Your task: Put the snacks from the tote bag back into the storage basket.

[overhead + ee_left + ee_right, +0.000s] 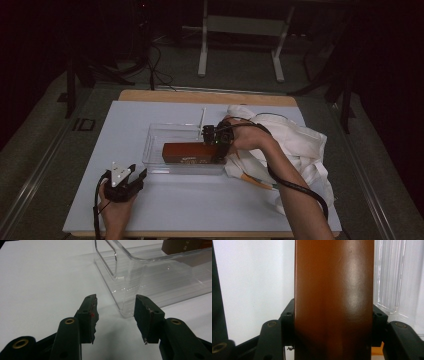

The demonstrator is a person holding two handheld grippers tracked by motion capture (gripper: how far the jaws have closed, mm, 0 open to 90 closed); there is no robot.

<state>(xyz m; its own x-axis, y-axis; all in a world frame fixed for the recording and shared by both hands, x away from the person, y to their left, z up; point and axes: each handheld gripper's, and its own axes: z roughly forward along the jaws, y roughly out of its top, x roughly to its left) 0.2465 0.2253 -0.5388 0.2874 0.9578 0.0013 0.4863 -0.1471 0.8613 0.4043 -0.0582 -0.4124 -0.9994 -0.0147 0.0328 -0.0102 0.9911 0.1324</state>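
**Brown box gripped at the clear bin, left jaws spread beside it**

Nearest the person, the left hand-held gripper (131, 177) rests on the white table (200, 205), just short of the near left corner of the clear plastic bin (155, 150). Its jaws stand well apart with nothing between them; in the left gripper view the left hand-held gripper (115, 315) points at the rounded corner of the clear plastic bin (130, 282), close to it but not touching, and a moulded handle slot shows in the bin's end wall. The brown box (185, 246) peeks over the bin's rim at the upper right of that view.

Farther in, the brown box (189, 152) lies lengthwise along the near side of the bin, a pale label on its near face. The right hand-held gripper (219, 155) is clamped on the box's right end, the person's right hand (247, 137) behind it and a black cable trailing down the forearm. In the right gripper view the brown box (334, 297) sits squeezed between the two black jaws of the right hand-held gripper (334, 332), the ribbed bin wall at the right.

To the right of the bin, a crumpled white cloth (300, 145) spreads over the table, with an orange-tipped object (257, 181) poking from under its near edge. Beyond the bin, a table frame (240, 30) stands on the dark floor.
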